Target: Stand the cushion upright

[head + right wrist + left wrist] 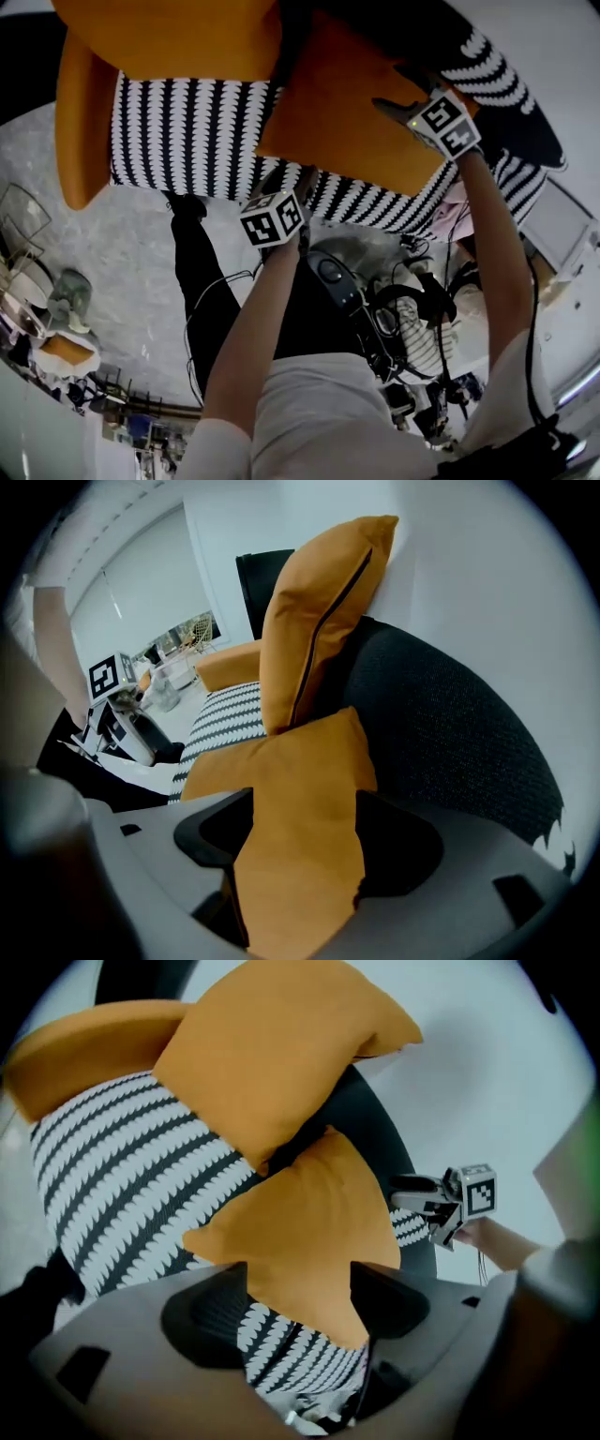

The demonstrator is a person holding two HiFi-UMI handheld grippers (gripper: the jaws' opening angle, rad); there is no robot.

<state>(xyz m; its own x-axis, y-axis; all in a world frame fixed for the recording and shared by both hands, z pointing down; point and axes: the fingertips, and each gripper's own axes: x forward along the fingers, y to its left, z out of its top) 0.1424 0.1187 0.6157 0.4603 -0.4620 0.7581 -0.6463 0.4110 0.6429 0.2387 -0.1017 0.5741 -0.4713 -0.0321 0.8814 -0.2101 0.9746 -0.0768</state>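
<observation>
An orange cushion (347,112) lies tilted on the black-and-white striped seat (187,131) of a sofa chair, leaning against the dark backrest (450,733). A second orange cushion (319,611) stands upright behind it. My left gripper (300,1288) is open at the lower cushion's (300,1232) near corner, which shows between its jaws. My right gripper (305,827) is open too, with the cushion's (300,780) far edge lying in the gap between its jaws. In the head view the left gripper (281,187) is at the seat's front and the right gripper (398,108) at the cushion's right corner.
An orange armrest (75,122) bounds the seat on the left. Grey speckled floor (122,272) lies in front, with baskets and small clutter (47,319) at the far left. Cables and gear (394,319) hang at the person's waist. A white wall (487,1072) is behind the chair.
</observation>
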